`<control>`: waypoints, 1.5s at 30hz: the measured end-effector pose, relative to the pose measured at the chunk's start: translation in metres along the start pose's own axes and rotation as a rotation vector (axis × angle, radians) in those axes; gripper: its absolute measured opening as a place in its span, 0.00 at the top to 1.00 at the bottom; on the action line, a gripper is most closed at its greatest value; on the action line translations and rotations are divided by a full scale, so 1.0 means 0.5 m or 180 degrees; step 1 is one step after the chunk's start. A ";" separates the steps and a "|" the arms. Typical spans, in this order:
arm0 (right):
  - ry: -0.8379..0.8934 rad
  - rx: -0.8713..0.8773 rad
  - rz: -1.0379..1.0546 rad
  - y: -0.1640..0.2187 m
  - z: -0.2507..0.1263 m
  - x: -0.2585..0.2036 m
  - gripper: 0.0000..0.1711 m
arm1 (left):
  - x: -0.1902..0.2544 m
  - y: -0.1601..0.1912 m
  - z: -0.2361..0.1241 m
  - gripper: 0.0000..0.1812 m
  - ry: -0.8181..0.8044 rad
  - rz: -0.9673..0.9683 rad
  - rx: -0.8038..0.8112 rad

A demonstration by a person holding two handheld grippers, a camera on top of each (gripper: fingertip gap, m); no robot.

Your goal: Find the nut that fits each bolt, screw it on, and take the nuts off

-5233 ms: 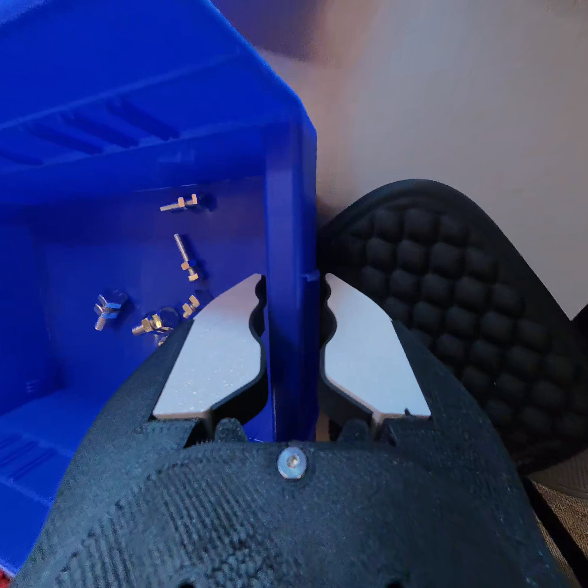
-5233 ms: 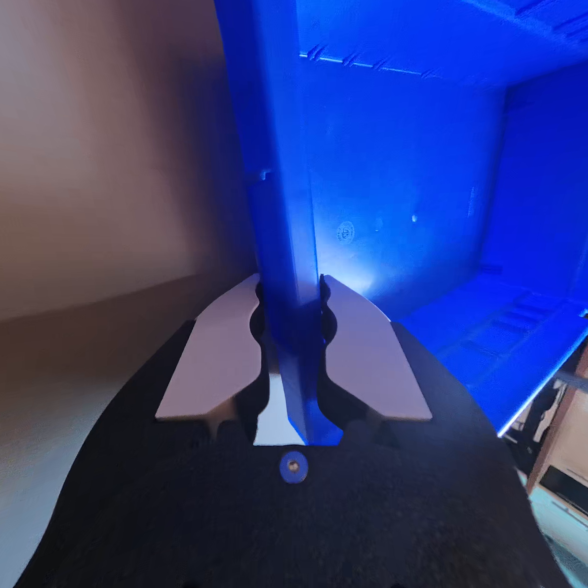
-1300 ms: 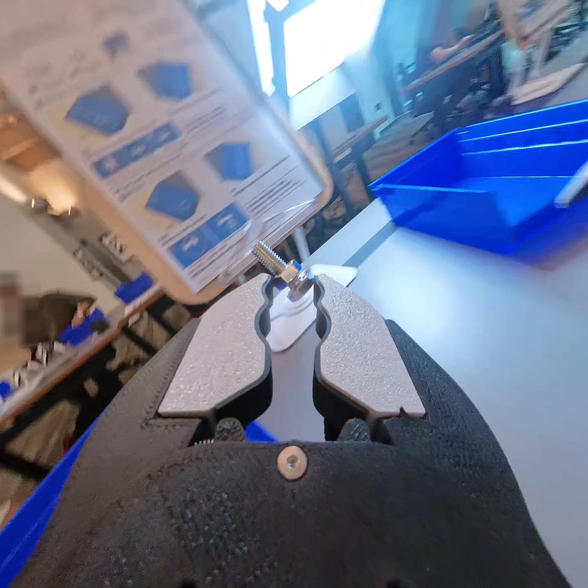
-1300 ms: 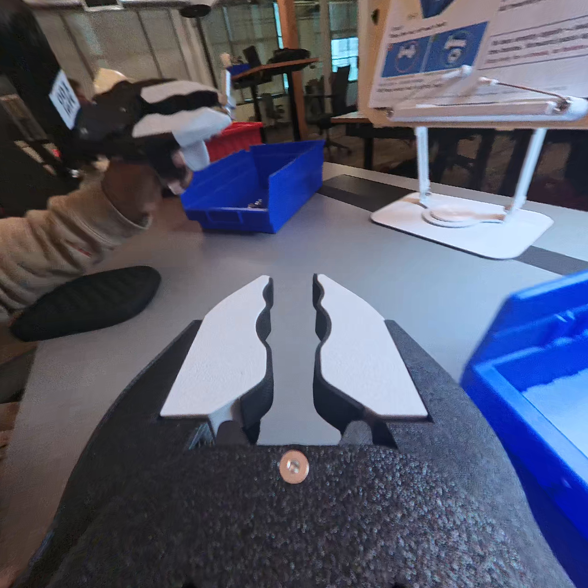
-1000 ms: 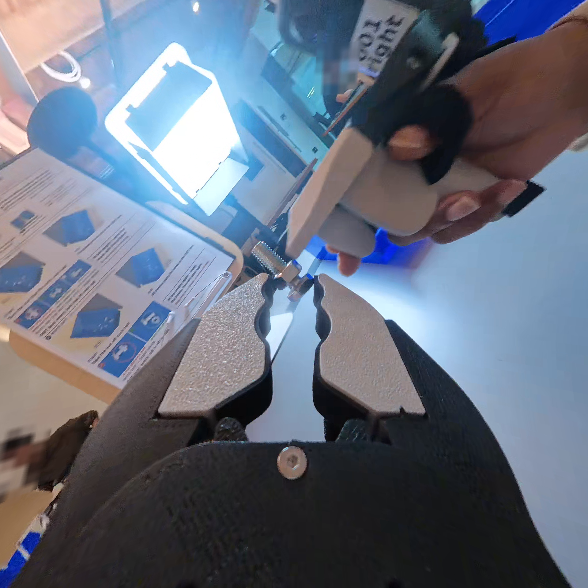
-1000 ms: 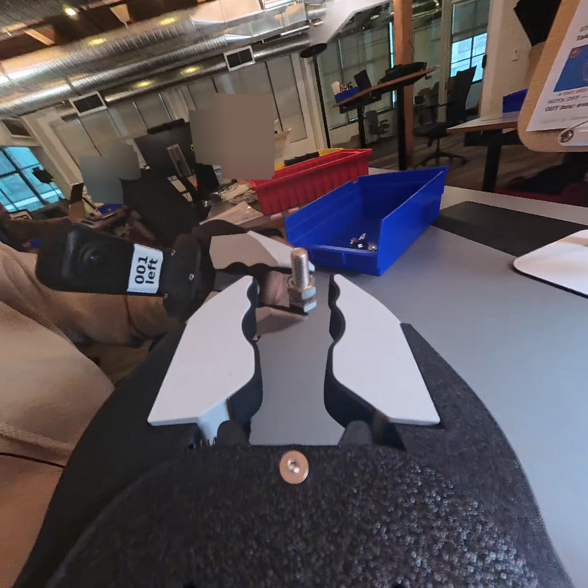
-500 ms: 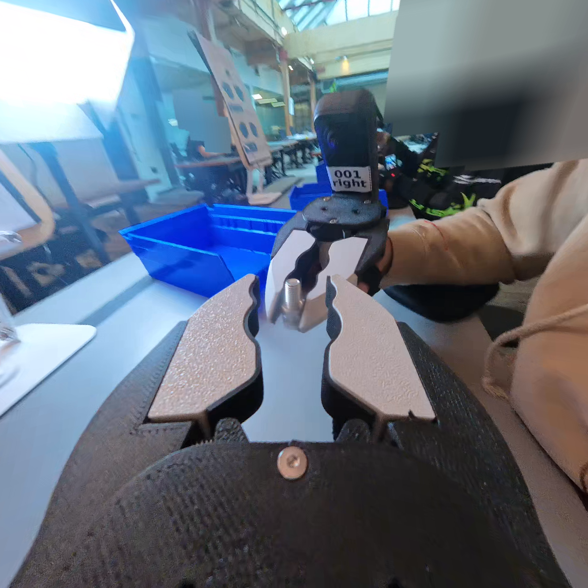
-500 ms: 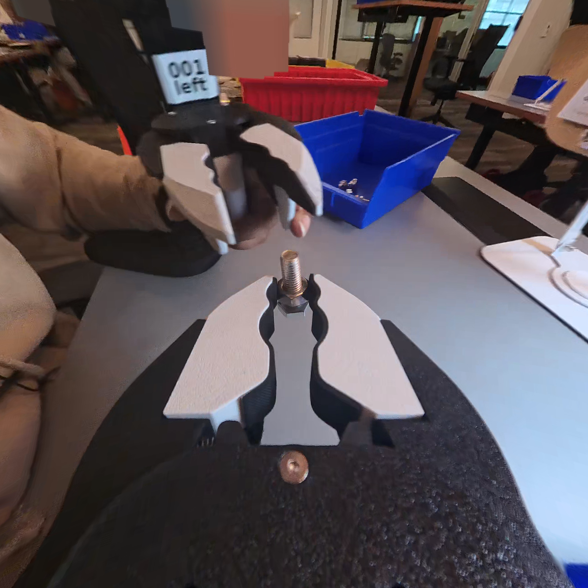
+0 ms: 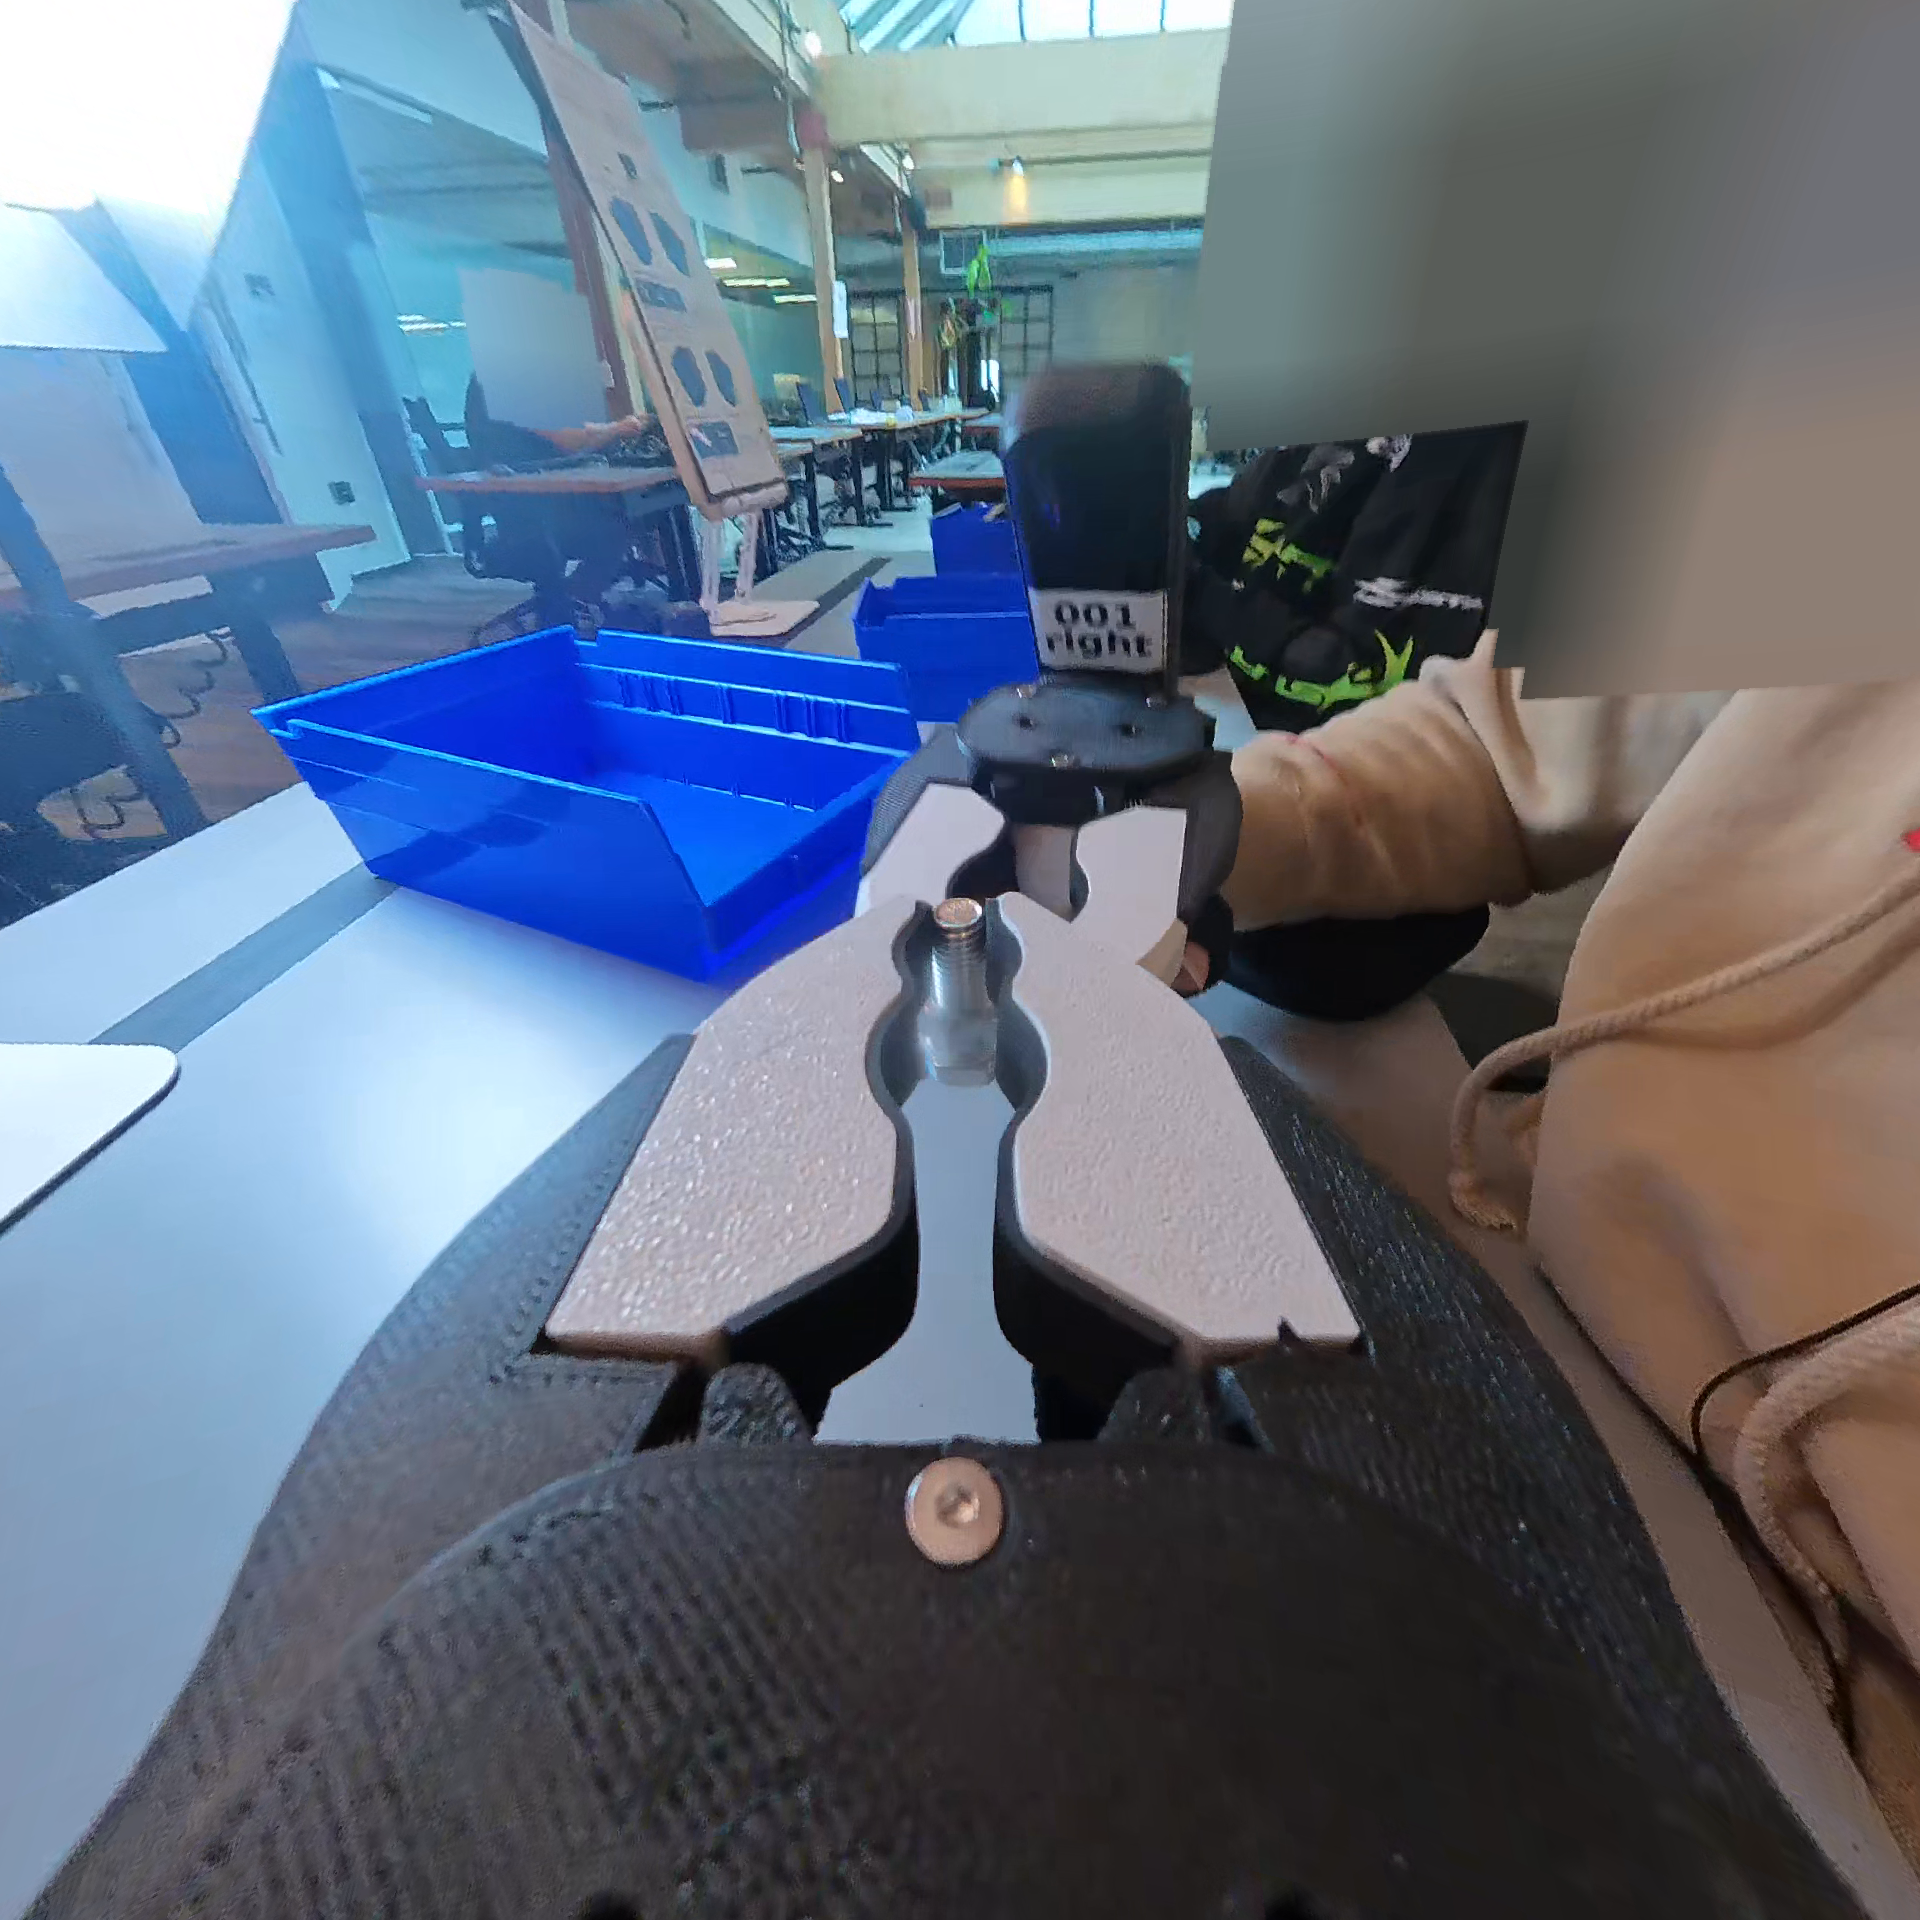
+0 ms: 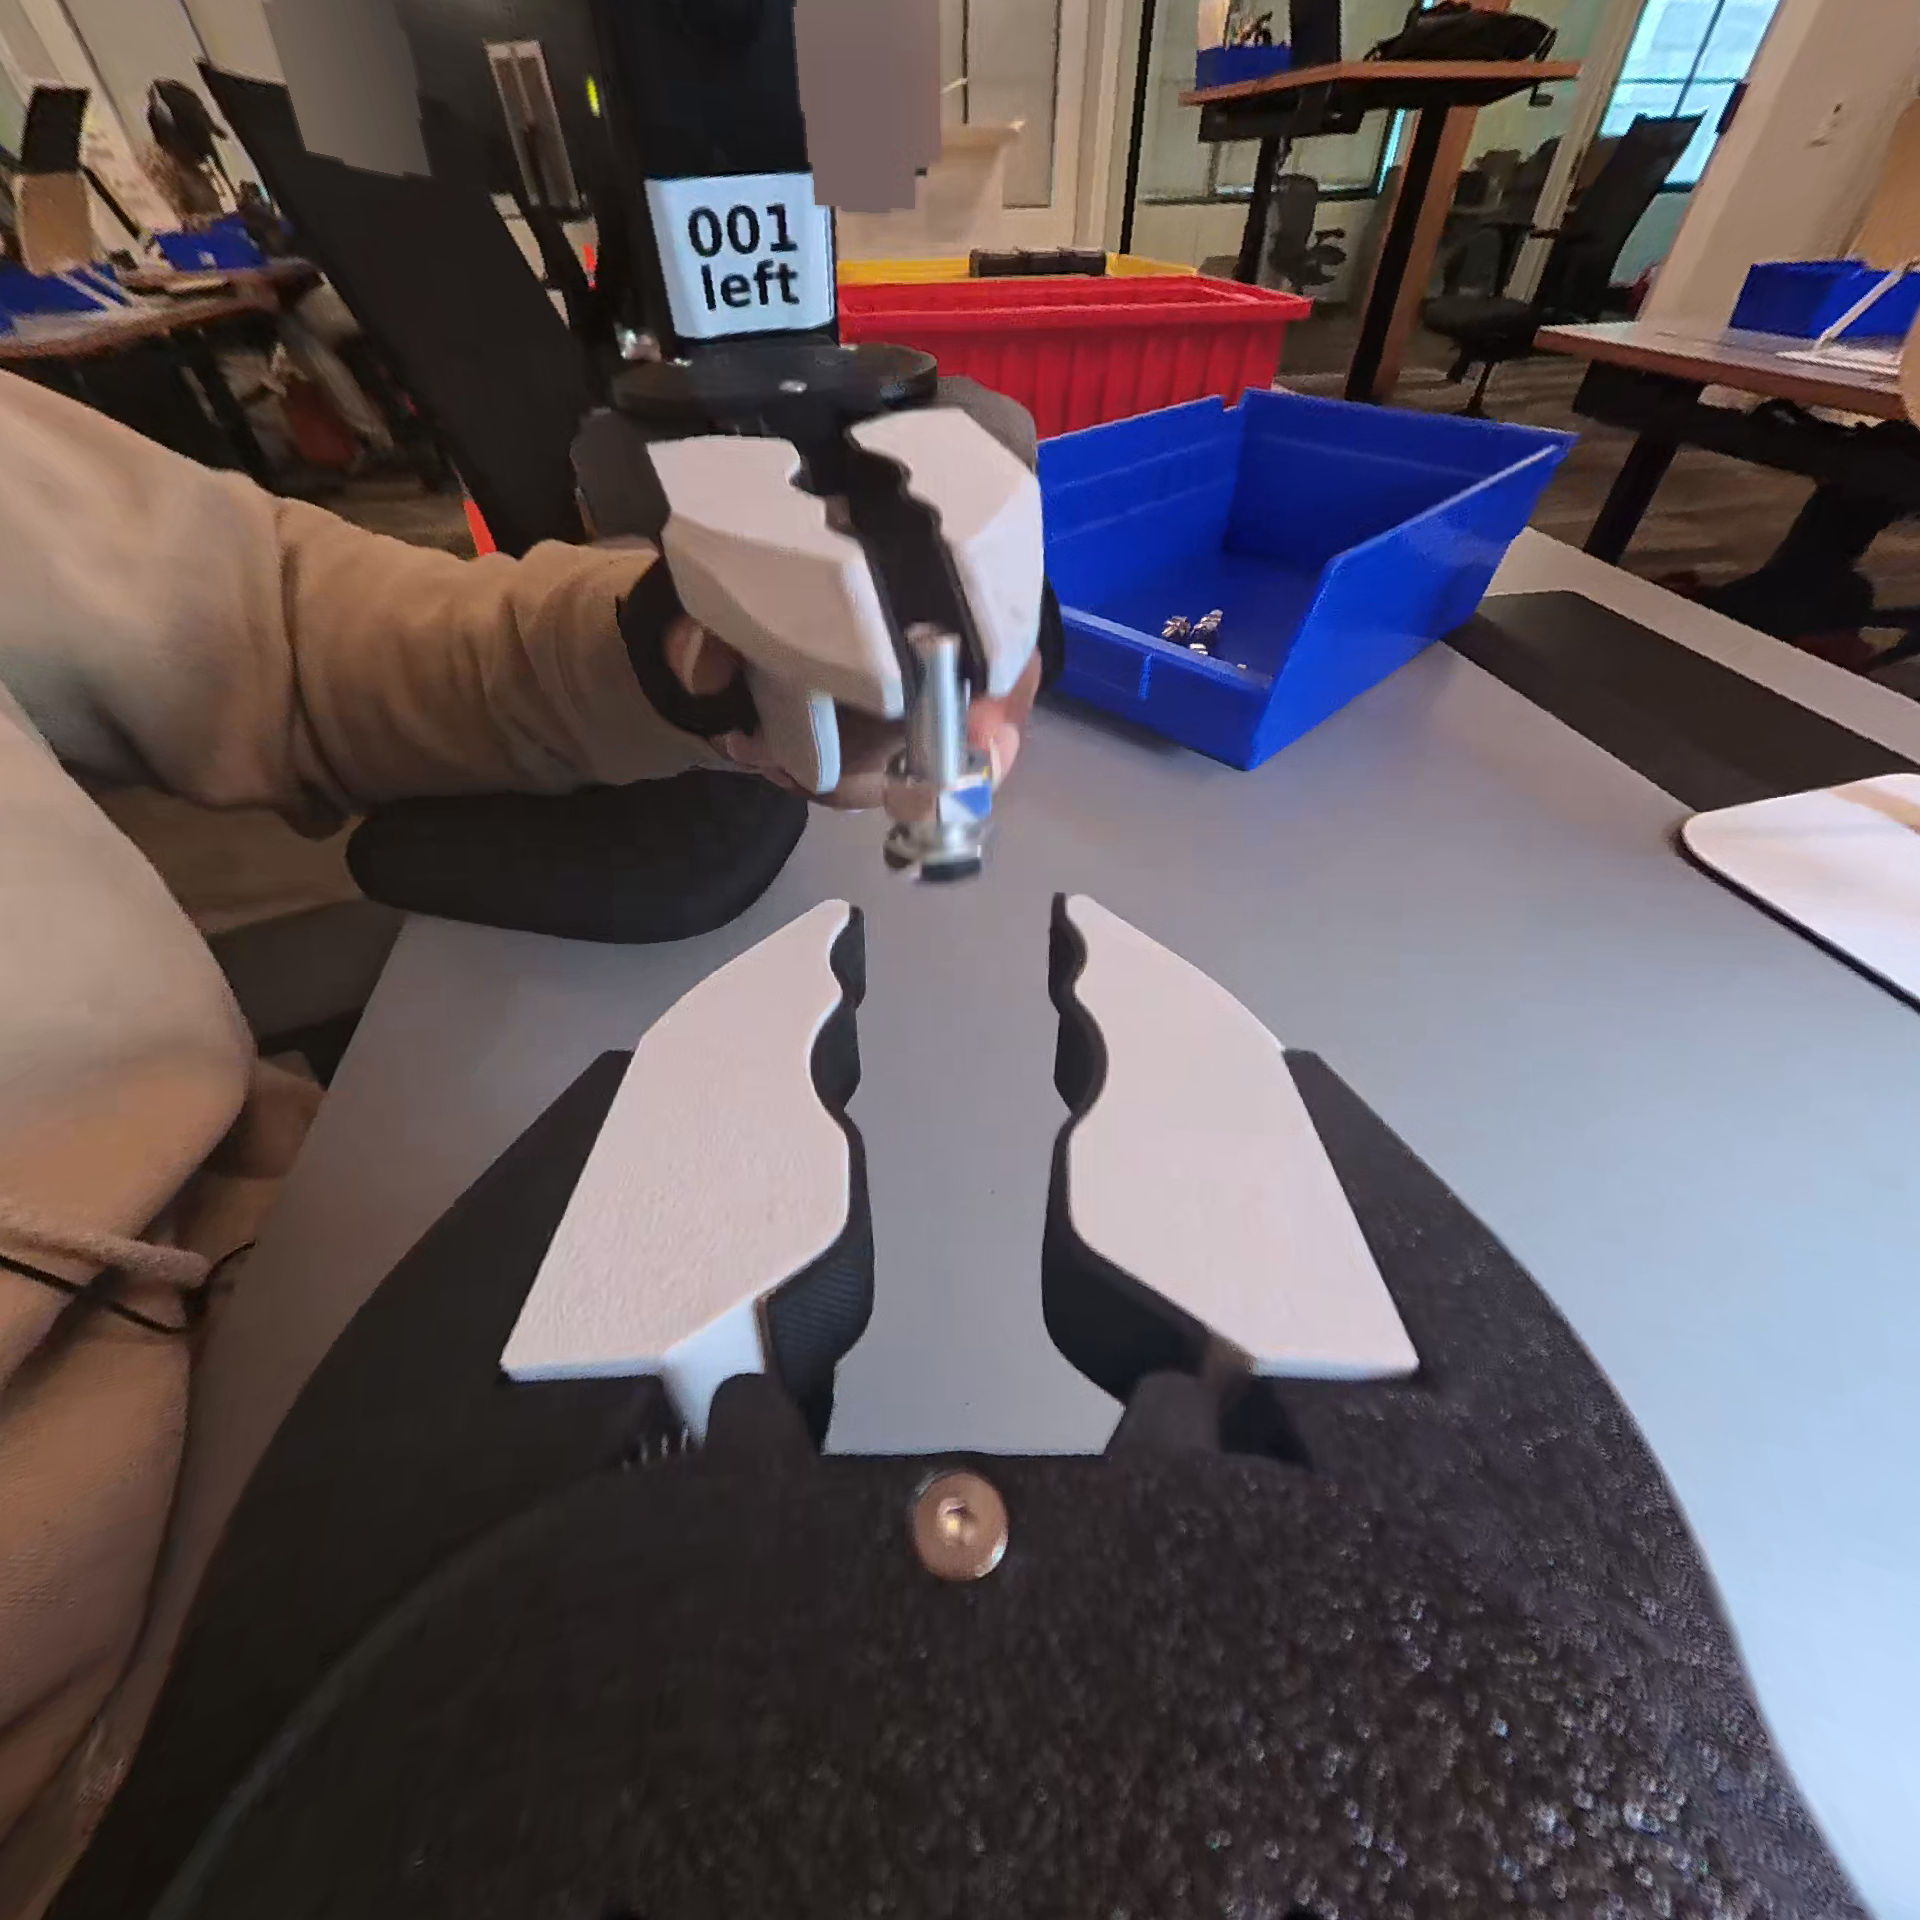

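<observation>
A: Where is the bolt (image 9: 958,1003) right now?

B: In the left gripper (image 9: 956,935). Its fingers are closed on the threaded shank, and the bolt points forward along them. From the right wrist view the same bolt (image 10: 935,748) hangs out of that gripper with its head end lowest, above the grey table (image 10: 1455,987).

A: And the right gripper (image 10: 954,925)?

B: Its fingers are parted with nothing between them, facing the bolt from just below and in front. It touches nothing.

A: Is there a nut (image 10: 920,805) on it?

B: There seems to be one near the head, but that end is blurred, so I can't be sure.

A: How will it handle?

B: I'd judge it small, stiff and smooth steel: light, but apt to slip or twist in a loose pinch. The flats of the nut or head are the better hold; the thread gives some bite but can turn.

A: The other hardware?

B: A few small pieces lie in the blue bin (image 10: 1351,582) behind. A second blue bin (image 9: 499,821) sits well apart, on the opposite side.
</observation>
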State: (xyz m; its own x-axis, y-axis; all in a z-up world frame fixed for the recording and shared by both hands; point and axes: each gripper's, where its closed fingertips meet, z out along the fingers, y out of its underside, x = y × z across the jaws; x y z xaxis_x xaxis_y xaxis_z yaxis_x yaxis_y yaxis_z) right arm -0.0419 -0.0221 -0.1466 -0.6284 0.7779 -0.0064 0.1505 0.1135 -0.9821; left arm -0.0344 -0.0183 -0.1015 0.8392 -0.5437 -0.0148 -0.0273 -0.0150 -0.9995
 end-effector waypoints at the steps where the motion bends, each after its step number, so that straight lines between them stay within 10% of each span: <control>1: 0.0017 0.0039 0.0054 0.003 0.000 0.004 0.80 | -0.008 -0.005 -0.005 0.95 -0.0046 -0.0031 0.0042; 29: 0.0447 0.0419 0.0222 -0.021 0.008 0.024 0.90 | -0.028 -0.003 0.014 0.95 -0.0435 -0.0218 0.0191; 39: 0.0335 0.0531 0.0414 -0.027 -0.007 0.033 0.90 | -0.018 0.027 0.024 0.78 -0.0224 -0.0360 -0.0016; 45: 0.0546 0.0518 0.0422 -0.023 -0.025 0.067 0.90 | 0.021 -0.004 0.010 1.00 0.0111 -0.0208 0.0263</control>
State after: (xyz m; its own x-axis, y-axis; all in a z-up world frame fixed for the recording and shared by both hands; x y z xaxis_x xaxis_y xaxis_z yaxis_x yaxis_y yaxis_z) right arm -0.0551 0.0102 -0.1330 -0.4706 0.8743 -0.1187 0.0896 -0.0865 -0.9922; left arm -0.0228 -0.0201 -0.0998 0.8183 -0.5726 0.0501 0.0730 0.0171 -0.9972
